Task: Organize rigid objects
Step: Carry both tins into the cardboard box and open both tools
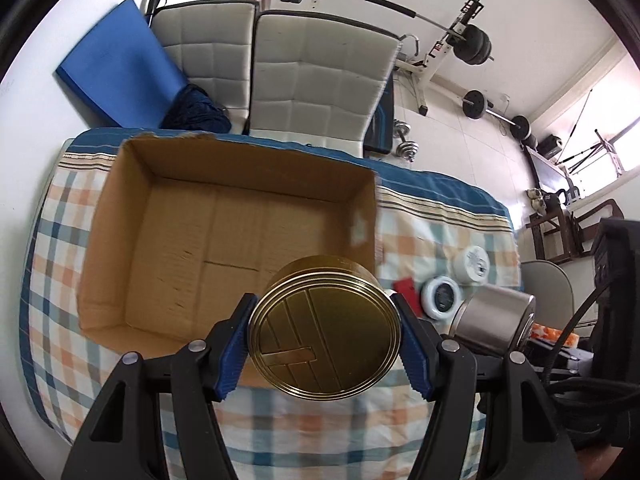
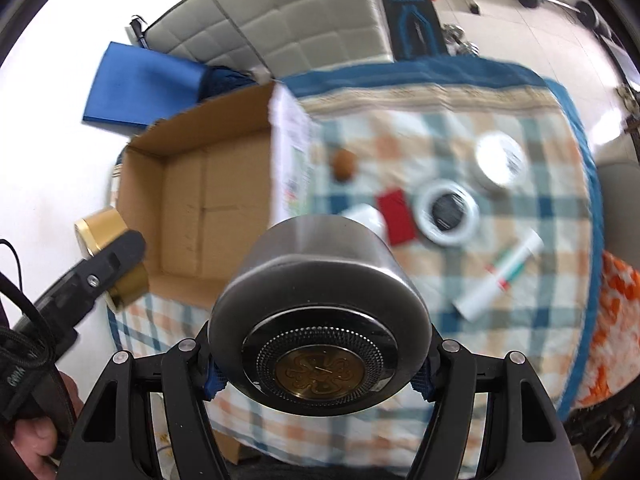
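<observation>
My left gripper [image 1: 325, 340] is shut on a round gold tin [image 1: 326, 330] and holds it above the near right corner of an open, empty cardboard box [image 1: 224, 232]. The right wrist view shows the same gold tin [image 2: 106, 226] in the left gripper at the box's [image 2: 208, 204] near left side. My right gripper [image 2: 318, 364] is shut on a silver metal canister [image 2: 320, 304], held above the checked tablecloth [image 2: 500, 320]. The canister also shows in the left wrist view [image 1: 494, 316].
On the cloth lie a white jar [image 2: 500, 160], a black-lidded white tin [image 2: 448, 212], a red card [image 2: 398, 216], a white tube [image 2: 500, 276], a brown round object [image 2: 344, 164] and a small white item [image 2: 366, 216]. White chairs [image 1: 320, 80] and gym weights stand behind the table.
</observation>
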### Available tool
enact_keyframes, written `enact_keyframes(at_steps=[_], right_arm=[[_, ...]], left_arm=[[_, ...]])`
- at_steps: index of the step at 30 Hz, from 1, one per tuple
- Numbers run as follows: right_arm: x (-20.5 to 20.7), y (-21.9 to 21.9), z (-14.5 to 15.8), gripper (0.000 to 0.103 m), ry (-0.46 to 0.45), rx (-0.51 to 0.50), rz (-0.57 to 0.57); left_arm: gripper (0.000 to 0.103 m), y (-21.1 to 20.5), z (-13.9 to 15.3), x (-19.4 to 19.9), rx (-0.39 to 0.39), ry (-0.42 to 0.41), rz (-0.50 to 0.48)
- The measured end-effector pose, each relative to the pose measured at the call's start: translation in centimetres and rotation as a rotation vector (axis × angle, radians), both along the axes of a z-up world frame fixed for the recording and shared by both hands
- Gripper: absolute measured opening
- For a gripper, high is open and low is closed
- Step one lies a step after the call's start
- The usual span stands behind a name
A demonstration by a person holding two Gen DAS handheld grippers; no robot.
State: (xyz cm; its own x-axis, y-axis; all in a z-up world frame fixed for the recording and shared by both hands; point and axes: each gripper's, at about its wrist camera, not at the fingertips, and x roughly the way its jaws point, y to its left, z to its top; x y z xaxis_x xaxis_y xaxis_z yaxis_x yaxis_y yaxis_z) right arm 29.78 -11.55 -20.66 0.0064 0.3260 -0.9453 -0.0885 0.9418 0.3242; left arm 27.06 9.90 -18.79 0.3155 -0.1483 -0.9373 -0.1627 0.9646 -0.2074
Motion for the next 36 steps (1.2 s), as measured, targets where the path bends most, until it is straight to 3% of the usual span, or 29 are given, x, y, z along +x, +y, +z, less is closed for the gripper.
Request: enact_keyframes(at_steps=[5, 10, 19, 24, 36], right_arm=[[3.5, 7.9, -1.9, 0.071, -0.001, -0.013, 0.027], [7.6, 14.1, -6.1, 0.071, 0.029, -0.059, 0.035], [11.5, 19.1, -14.1, 0.072, 0.058, -0.190, 0.107], [12.2, 20.1, -16.1, 0.072, 0.059, -0.265, 0.140], [14.3, 19.5, -20.0, 0.076, 0.177, -0.192, 0.122]], left_arm=[[0.063, 6.4, -3.7, 3.8, -0.012, 0.057, 0.018], [0.063, 11.1, -9.0, 7.3, -0.077, 0.137, 0.035], [0.063, 14.2, -16.9, 11.5, -0.208, 0.273, 0.038], [0.063, 13.1, -18.8, 12.7, -0.241, 0.317, 0.012], [0.065, 12.1, -18.6, 13.6, -0.207, 0.357, 0.014]])
